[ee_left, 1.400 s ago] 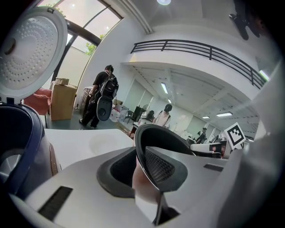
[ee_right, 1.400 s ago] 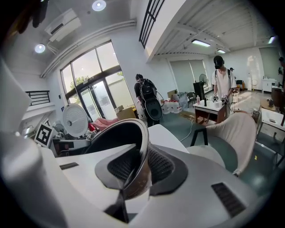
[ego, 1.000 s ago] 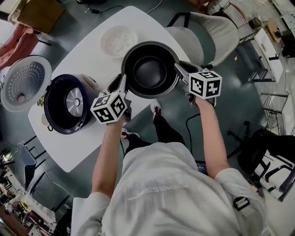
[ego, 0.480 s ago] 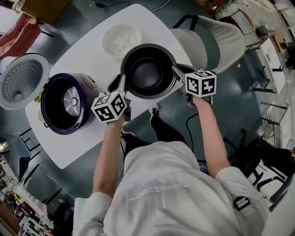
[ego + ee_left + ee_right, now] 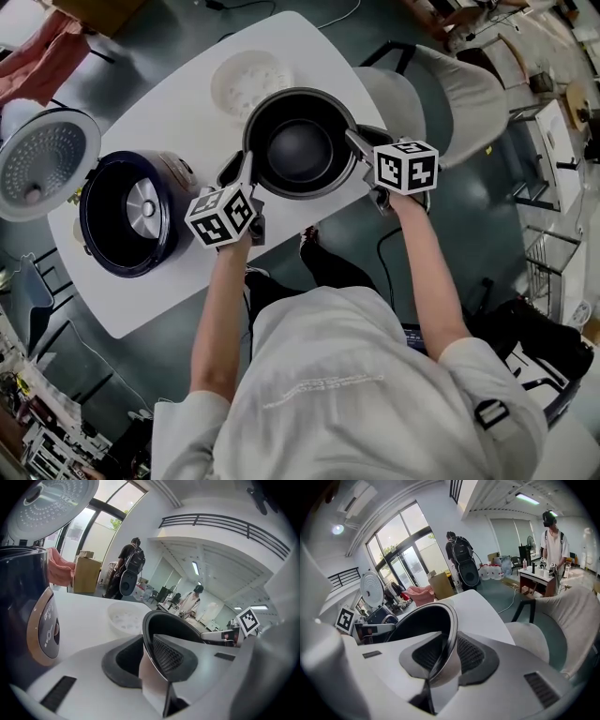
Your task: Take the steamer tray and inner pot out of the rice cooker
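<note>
Inner pot (image 5: 298, 145) now lower, nearer table (image 5: 183, 108) — left gripper (image 5: 246, 174) and right gripper (image 5: 360, 143) clamp its rim on opposite sides; rice cooker (image 5: 127, 214) stands left of the left gripper.

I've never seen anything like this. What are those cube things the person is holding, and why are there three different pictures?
There is no robot here. A person holds a pair of hand-held tongs on each side. The cubes with black-and-white squares are part of those tongs.

One picture comes from a camera on the person's head, looking steeply down. The other two come from cameras riding on each pair of tongs, looking along its jaws.

On the white table sit an open dark-blue rice cooker, its lid tipped back, and a white steamer tray.

The left tongs and the right tongs each pinch the rim of the black inner pot from opposite sides. So the pot is out of the cooker and held between them.
</note>
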Demonstrator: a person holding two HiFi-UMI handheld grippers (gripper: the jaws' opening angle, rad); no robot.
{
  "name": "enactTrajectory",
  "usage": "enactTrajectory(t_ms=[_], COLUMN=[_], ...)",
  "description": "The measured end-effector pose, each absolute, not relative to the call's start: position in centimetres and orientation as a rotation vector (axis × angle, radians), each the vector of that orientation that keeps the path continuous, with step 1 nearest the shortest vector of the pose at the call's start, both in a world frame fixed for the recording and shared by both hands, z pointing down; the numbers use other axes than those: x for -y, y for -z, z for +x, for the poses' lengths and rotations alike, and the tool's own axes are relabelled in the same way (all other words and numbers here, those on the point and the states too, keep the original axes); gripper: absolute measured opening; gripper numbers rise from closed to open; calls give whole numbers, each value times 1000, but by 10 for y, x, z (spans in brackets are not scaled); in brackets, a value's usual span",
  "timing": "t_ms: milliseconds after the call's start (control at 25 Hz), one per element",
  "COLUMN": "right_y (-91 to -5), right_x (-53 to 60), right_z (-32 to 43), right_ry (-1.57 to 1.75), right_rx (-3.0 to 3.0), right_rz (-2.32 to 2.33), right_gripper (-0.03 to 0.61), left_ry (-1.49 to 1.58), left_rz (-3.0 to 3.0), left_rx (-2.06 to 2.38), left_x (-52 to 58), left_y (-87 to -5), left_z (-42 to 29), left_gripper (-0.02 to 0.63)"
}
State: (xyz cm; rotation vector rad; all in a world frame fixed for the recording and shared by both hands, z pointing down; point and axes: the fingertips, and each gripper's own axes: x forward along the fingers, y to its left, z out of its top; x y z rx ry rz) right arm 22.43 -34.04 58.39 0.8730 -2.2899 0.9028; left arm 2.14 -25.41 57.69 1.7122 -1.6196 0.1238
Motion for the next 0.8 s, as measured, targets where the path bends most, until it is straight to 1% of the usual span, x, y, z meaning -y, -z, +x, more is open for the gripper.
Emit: enactTrajectory(t_ms=[240, 400, 520, 800], right_y=[-584, -585, -586, -582], right_x=[356, 363, 365, 368], right_z=[205, 195, 191, 200], right_ry=[-882, -864, -853, -863], right_rx=[2313, 2319, 2317, 2302], right_rz=[815, 774, 756, 809], right_gripper=[119, 145, 153, 189], left_ry=[-149, -190, -176, -158], left_rz=[1685, 1682, 1666, 1687], left_rx=[1663, 1678, 1692, 1666], left_x=[265, 271, 272, 264], left_y=[-579, -581, -582, -575], left_z=[10, 2, -1, 1], left_gripper=[78, 84, 84, 87])
